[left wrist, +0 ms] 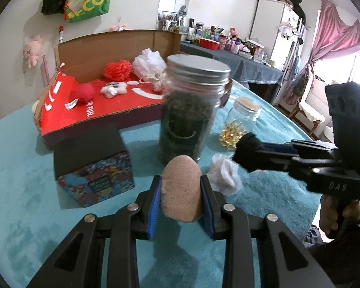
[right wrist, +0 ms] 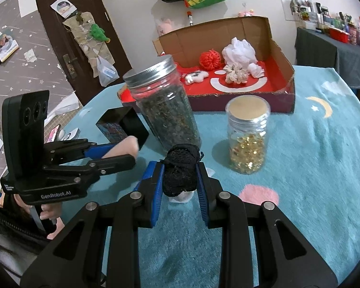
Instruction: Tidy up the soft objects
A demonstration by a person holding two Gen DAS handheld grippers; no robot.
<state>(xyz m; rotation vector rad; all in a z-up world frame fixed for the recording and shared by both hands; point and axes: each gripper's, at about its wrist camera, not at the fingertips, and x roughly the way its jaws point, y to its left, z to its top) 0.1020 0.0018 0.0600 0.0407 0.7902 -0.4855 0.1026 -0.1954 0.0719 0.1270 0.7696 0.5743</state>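
Note:
My left gripper (left wrist: pixel 181 184) is shut on a tan egg-shaped soft pad (left wrist: pixel 181 189), held above the teal cloth; it shows from the side in the right wrist view (right wrist: pixel 129 150). My right gripper (right wrist: pixel 180 170) is shut on a black knitted bundle (right wrist: pixel 180 170); it also shows in the left wrist view (left wrist: pixel 248 151). A white soft wad (left wrist: pixel 224 176) lies on the cloth beneath it. The open cardboard box (right wrist: pixel 282 48) with a red floor holds a red yarn ball (right wrist: pixel 210 58), a white mesh puff (right wrist: pixel 238 49), a cream crumpled piece (right wrist: pixel 236 74) and a small white plush (right wrist: pixel 195 76).
A tall jar of dark leaves (right wrist: pixel 166 105) with a metal lid stands just ahead of both grippers. A smaller jar of gold capsules (right wrist: pixel 248 134) stands to its right. A black-topped patterned box (left wrist: pixel 94 168) sits at the left. A red ball (left wrist: pixel 84 92) lies in the box.

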